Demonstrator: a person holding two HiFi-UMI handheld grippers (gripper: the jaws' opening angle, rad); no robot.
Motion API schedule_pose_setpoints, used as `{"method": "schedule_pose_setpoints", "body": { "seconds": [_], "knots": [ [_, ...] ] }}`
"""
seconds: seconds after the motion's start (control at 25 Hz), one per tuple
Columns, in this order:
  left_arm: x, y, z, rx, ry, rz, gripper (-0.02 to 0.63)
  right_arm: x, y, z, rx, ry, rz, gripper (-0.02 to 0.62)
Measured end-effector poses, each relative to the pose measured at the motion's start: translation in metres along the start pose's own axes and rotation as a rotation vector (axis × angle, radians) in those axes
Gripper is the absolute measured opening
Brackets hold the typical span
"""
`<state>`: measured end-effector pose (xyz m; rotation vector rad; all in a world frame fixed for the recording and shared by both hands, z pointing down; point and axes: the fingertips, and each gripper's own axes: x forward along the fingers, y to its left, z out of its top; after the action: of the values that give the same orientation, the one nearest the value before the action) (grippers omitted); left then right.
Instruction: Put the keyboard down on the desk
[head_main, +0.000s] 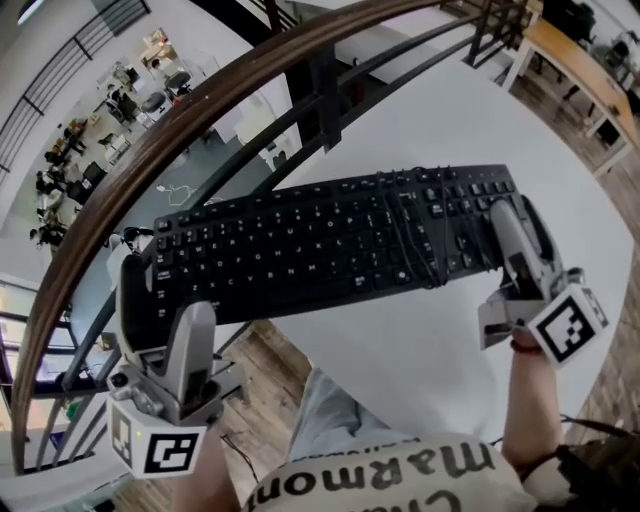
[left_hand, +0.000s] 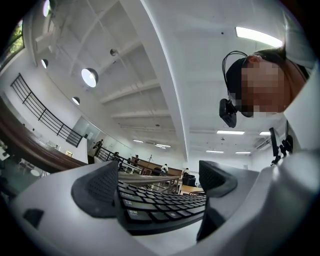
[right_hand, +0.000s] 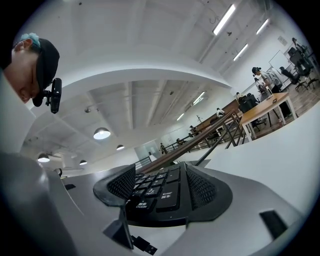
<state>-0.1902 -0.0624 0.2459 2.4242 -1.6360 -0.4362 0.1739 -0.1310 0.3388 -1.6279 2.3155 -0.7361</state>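
Note:
A black keyboard (head_main: 330, 240) is held level over the near edge of the round white desk (head_main: 400, 350), with its left end past the desk's rim. A dark cable (head_main: 425, 250) is wound around it right of the middle. My left gripper (head_main: 150, 300) is shut on the keyboard's left end (left_hand: 155, 207); a ribbed pad (left_hand: 97, 187) lies against the keys. My right gripper (head_main: 515, 215) is shut on the right end, where keypad keys (right_hand: 162, 192) sit between its pads. A USB plug (right_hand: 142, 245) hangs below. I cannot tell whether the keyboard touches the desk.
A brown curved handrail (head_main: 200, 130) on dark posts runs behind the desk, with an open lower floor beyond. Wooden flooring (head_main: 265, 370) shows under the keyboard's left end. A long wooden table (head_main: 580, 70) stands at the far right. The person's printed shirt (head_main: 400, 480) fills the bottom.

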Motion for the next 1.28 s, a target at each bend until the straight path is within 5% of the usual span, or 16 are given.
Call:
{"method": "schedule_pose_setpoints", "body": {
  "seconds": [0.08, 0.28, 0.64, 0.92, 1.28],
  "knots": [
    [-0.001, 0.003, -0.003, 0.028, -0.086, -0.046, 0.503, 0.003, 0.001, 0.002, -0.03, -0.089, 0.03, 0.339],
    [-0.017, -0.001, -0.019, -0.01, -0.108, -0.041, 0.495, -0.01, -0.004, -0.004, -0.064, -0.062, 0.021, 0.339],
    [-0.009, 0.0, -0.023, -0.042, -0.032, -0.027, 0.494, -0.008, -0.013, -0.013, -0.028, 0.04, -0.024, 0.339],
    [-0.008, -0.018, 0.041, -0.07, 0.036, -0.012, 0.494, -0.022, 0.032, 0.041, -0.019, 0.104, -0.059, 0.337],
    [0.001, 0.001, 0.013, -0.116, 0.112, 0.024, 0.494, -0.012, 0.02, 0.023, -0.031, 0.189, -0.115, 0.336]
  ]
}}
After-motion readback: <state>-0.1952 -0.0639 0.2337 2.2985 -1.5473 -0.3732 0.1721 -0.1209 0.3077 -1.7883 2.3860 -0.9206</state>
